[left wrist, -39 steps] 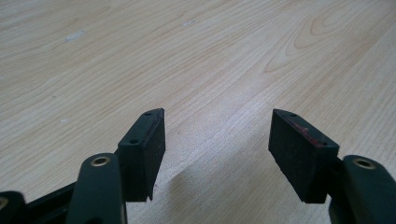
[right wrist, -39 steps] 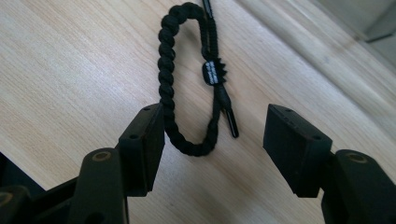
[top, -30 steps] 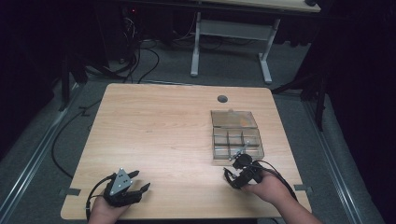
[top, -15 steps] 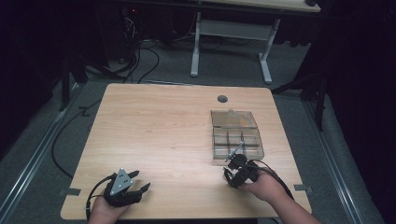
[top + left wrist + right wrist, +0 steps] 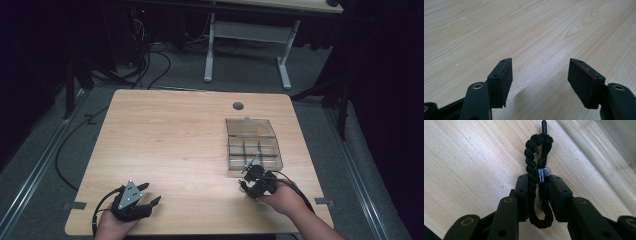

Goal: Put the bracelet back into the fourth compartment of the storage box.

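The right gripper (image 5: 537, 195) has just been closing its jaws, and a black twisted cord loop (image 5: 537, 167) now sits between them. In the right gripper view both pads press against the cord's two strands, just below a small printed band on it; the loop's upper end and a short black tip stand clear beyond the jaws, over the wood. I judge this a completed pinch: the cord is secured and ready to be lifted or carried. From the high view the right gripper (image 5: 256, 181) sits at the near right of the table (image 5: 170, 145), just in front of a clear compartment box (image 5: 252, 145) whose lid stands open; that box looks the likely destination, though I cannot tell which compartment.

The left gripper (image 5: 540, 77) rests at the near left, well apart from the work. Its jaws stand wide apart over bare wood, holding and touching nothing.
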